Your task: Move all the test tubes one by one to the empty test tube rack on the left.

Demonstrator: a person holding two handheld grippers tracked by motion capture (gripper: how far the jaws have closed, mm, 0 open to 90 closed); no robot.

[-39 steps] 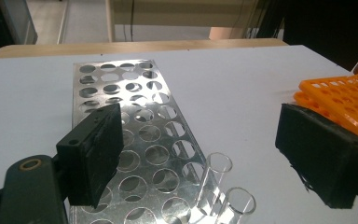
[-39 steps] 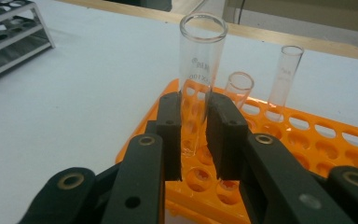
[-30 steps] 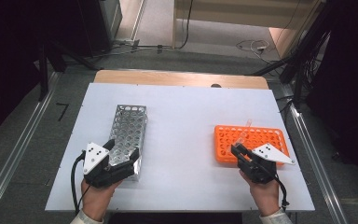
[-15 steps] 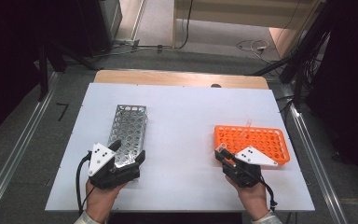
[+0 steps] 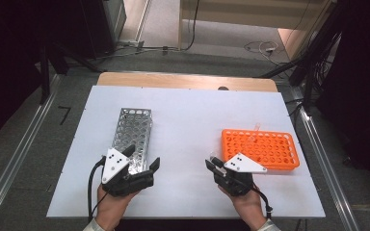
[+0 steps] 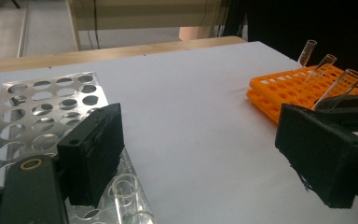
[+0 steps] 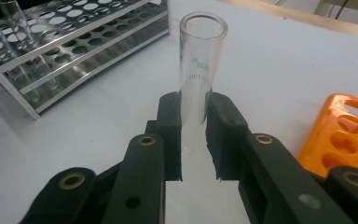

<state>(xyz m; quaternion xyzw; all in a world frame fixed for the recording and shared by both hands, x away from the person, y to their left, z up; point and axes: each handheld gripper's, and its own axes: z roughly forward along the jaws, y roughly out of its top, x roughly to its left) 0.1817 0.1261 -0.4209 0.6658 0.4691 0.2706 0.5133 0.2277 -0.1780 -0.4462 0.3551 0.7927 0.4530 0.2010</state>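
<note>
Right gripper [image 7: 193,140] holds 1 clear glass test tube [image 7: 200,70] between its pads, over the white table [image 5: 188,120], between the metal rack [image 5: 132,132] and the orange rack [image 5: 262,147]. Left gripper [image 5: 142,156] has jaws wide apart, nothing between them, at the metal rack's near end.

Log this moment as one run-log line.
right gripper: shut on glass test tube | left gripper: open, at metal rack | orange rack: tubes left | stage: transfer
</note>
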